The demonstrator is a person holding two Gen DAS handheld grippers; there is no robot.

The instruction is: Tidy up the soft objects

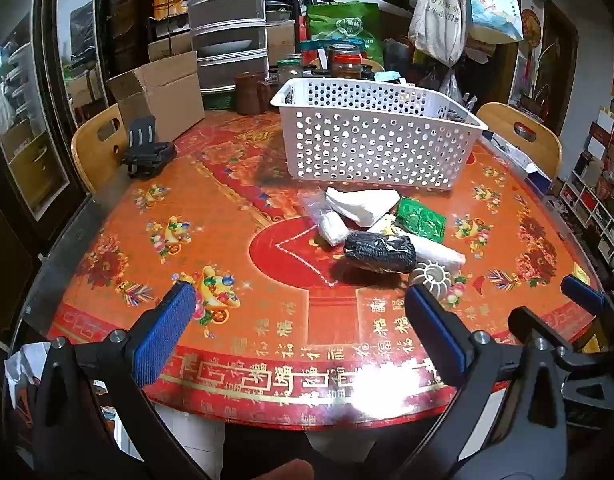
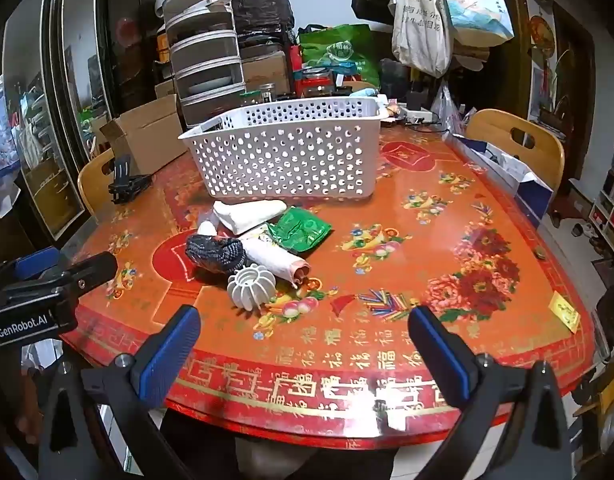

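A pile of soft things lies mid-table in front of a white perforated basket (image 1: 371, 136) (image 2: 291, 152): a white folded cloth (image 1: 363, 202) (image 2: 249, 210), a black knitted roll (image 1: 379, 252) (image 2: 217, 254), a white rolled cloth (image 1: 439, 254) (image 2: 275, 260), a green packet (image 1: 421, 218) (image 2: 301, 230), a small white bundle (image 1: 333, 228) and a white ribbed round piece (image 1: 431, 278) (image 2: 251, 284). My left gripper (image 1: 299, 312) is open and empty near the table's front edge. My right gripper (image 2: 303, 336) is open and empty, right of the left one.
The round table has a red and orange patterned cover (image 1: 227, 216) (image 2: 427, 248). A black clamp (image 1: 147, 152) (image 2: 125, 184) and a cardboard box (image 1: 163, 92) sit at back left. Jars, stacked drawers and hanging bags crowd the back. Wooden chairs (image 1: 523, 132) (image 2: 95, 184) flank the table.
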